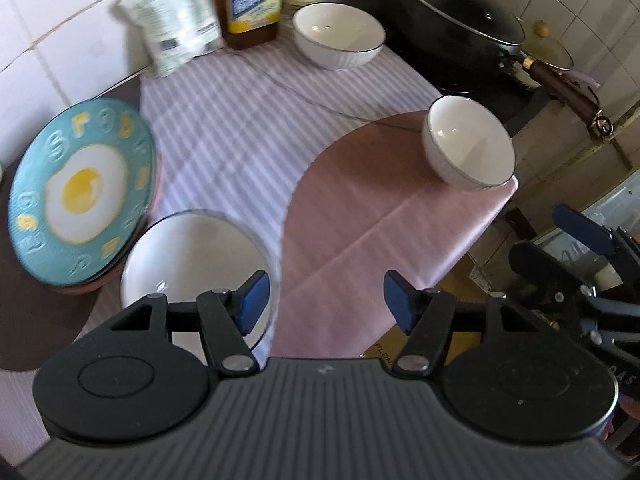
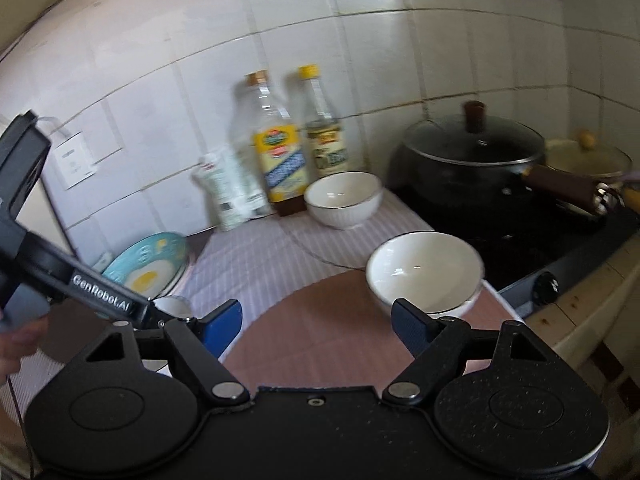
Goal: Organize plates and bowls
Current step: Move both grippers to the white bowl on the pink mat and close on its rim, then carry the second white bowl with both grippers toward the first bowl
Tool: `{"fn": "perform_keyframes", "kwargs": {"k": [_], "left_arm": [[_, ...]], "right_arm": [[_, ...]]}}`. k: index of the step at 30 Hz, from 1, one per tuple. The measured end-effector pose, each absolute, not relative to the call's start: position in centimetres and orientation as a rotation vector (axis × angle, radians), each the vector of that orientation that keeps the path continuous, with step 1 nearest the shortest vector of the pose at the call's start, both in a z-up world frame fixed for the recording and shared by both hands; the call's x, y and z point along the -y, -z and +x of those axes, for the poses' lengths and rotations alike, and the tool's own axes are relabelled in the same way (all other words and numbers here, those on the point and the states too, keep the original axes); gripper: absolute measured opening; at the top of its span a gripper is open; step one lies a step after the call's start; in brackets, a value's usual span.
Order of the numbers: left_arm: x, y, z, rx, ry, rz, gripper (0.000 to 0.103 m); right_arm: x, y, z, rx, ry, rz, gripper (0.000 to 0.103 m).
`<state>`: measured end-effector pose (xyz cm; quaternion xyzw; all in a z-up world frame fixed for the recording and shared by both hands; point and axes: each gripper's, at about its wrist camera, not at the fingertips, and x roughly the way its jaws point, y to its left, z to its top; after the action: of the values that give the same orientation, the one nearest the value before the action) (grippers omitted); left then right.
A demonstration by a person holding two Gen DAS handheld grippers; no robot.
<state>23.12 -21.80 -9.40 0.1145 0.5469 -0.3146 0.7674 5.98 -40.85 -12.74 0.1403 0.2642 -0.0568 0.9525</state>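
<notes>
Left gripper (image 1: 324,300) fingers apart, empty; shallow bowl (image 1: 192,264) just beside its left finger. Right gripper (image 2: 318,328) fingers also apart, empty; small bowl (image 2: 426,270) ahead-right, probably its pick; blurred.

Soft daylight leaves small glints inside the white bowls (image 1: 470,142), motion blur smears the bottles (image 2: 280,148) and egg-print plate (image 1: 82,190), and fisheye bending curves the wall tiles (image 2: 200,40) near the edges.
</notes>
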Motion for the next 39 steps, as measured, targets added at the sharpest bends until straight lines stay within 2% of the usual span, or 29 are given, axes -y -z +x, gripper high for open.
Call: {"fn": "perform_keyframes", "kwargs": {"k": [11,14,20,23,25,28,29,33,39], "left_arm": [[28.4,11.7,25.2,-1.065,0.794,0.054,0.060],[30.6,13.4,25.7,-1.070,0.788,0.029,0.060],[34.5,16.2,26.0,-1.091,0.759,0.076,0.060],[35.3,16.7,25.8,-1.072,0.745,0.082,0.057],[35.7,16.9,25.8,-1.063,0.745,0.095,0.053],[36.4,17.2,25.9,-1.076,0.742,0.112,0.034],[36.5,17.4,26.0,-1.080,0.729,0.112,0.025],[36.6,17.6,26.0,-1.084,0.744,0.095,0.015],[36.8,18.2,25.2,-1.081,0.747,0.106,0.008]], "right_arm": [[48.6,17.9,8.4,-0.506,0.294,0.653,0.081],[49.8,19.5,9.1,-0.512,0.352,0.704,0.075],[51.1,21.1,11.1,-0.551,0.432,0.690,0.054],[51.5,21.4,11.8,-0.585,0.459,0.664,0.041],[51.7,21.6,12.2,-0.600,0.486,0.637,0.027],[52.0,21.7,12.3,-0.597,0.485,0.650,0.025],[52.1,21.7,12.3,-0.598,0.484,0.651,0.024],[52.5,21.9,12.3,-0.595,0.469,0.667,0.021],[53.3,23.1,12.5,-0.614,0.455,0.738,0.010]]}}
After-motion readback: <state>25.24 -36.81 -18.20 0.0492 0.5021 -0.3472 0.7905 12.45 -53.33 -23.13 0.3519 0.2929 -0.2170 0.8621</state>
